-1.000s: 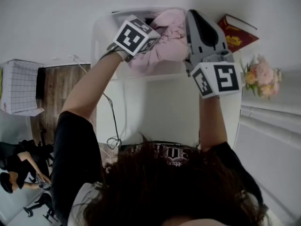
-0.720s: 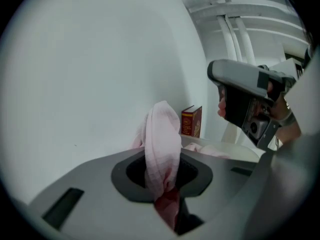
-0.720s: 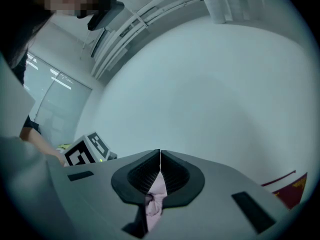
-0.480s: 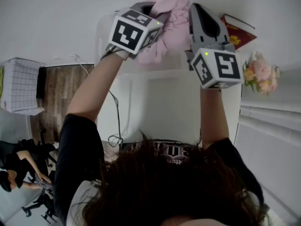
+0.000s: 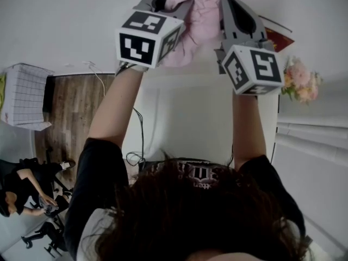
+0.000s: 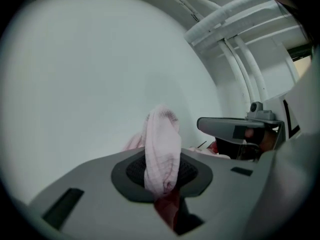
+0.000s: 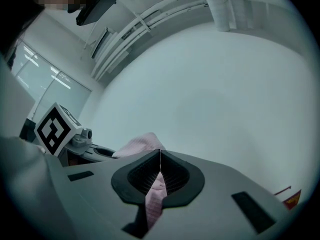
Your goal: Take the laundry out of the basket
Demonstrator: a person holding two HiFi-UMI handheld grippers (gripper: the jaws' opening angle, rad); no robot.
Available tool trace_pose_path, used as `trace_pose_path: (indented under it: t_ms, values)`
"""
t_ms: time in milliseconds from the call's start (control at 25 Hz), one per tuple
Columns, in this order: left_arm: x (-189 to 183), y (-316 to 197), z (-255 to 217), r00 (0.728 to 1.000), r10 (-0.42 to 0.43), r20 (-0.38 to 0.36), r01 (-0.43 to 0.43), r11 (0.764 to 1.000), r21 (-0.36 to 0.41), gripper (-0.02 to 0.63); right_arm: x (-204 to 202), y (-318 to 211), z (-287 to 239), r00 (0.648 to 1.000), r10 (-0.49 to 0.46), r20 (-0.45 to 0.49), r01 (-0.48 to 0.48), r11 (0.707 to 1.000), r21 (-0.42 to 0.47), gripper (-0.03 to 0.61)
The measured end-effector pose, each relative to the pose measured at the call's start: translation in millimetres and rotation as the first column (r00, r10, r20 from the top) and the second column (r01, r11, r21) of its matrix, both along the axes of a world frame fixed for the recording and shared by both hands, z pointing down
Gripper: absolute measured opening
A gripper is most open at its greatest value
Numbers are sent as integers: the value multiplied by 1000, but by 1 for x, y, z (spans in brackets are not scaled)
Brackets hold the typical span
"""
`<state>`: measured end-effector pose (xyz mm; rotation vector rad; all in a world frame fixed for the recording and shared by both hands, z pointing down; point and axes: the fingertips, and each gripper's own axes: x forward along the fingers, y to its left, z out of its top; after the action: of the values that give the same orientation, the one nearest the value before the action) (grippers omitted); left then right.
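Head view: both grippers hold one pink cloth (image 5: 198,15), bunched between them. The left gripper (image 5: 163,1) is clamped on a thick fold and the right gripper (image 5: 228,7) on a thin edge. The cloth looks light, soft and limp, so it will likely sag and could slip from the thinner pinch. A book (image 5: 278,37) and flowers (image 5: 302,83) sit just right of the right gripper, near any swinging hem.
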<state>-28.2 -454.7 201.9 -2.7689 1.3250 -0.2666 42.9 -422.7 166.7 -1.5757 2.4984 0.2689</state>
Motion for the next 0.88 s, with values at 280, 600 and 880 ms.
trace_pose_path:
  t_ms: [280, 600, 880]
  values:
    - [-18, 22, -36, 998, -55, -31, 57, 996, 75, 69, -13, 20, -26, 1000, -26, 0, 26, 998, 52, 28]
    - [-37, 63, -78, 996, -82, -31, 86, 982, 170, 69, -30, 57, -60, 999, -51, -2, 50, 991, 121, 28]
    - [-48, 103, -105, 996, -77, -35, 83, 971, 225, 69, -44, 95, -81, 999, -47, -12, 49, 985, 166, 28]
